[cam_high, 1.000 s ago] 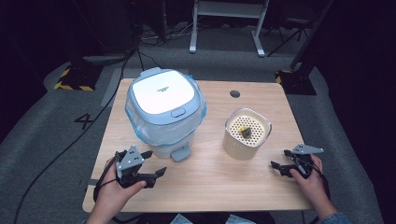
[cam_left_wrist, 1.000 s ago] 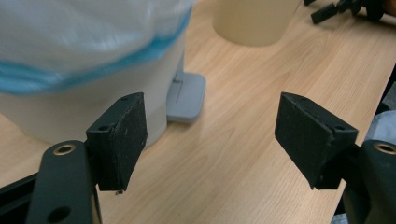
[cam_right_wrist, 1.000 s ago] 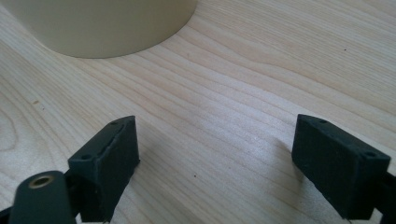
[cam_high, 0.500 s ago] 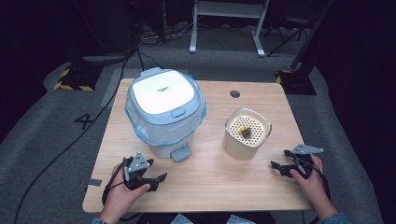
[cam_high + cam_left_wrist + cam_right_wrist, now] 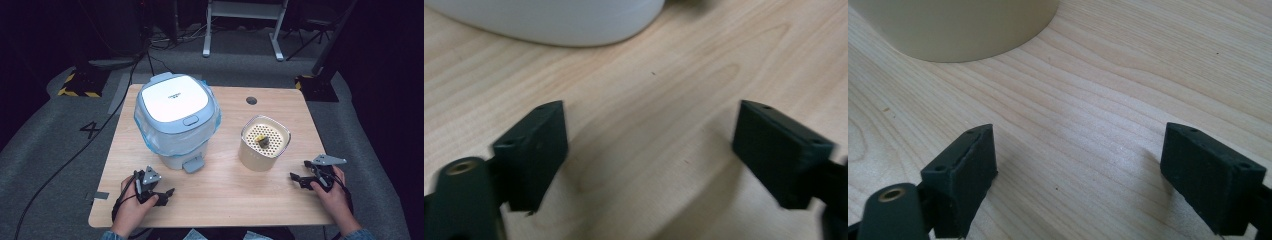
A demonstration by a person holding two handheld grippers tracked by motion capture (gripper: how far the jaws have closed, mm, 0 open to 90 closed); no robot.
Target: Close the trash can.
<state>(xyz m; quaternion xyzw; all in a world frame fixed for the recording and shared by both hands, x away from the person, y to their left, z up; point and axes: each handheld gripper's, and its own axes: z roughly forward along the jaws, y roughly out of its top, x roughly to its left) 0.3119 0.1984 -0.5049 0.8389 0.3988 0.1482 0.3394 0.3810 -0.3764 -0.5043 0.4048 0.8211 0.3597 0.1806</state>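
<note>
While both grippers' fingers gape empty: pedal bin point(image 5: 176, 120) beyond left gripper point(image 5: 159, 194), beige canister point(image 5: 264, 143) beyond right gripper point(image 5: 299, 178).

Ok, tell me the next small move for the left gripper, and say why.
Probably ease the left gripper forward toward the pedal at the foot of the white bin. Its jaws have just been opening and stand wide with only bare table between them, the bin's base lies just ahead, and its lid is shut. The right gripper rests open near the beige container.
</note>
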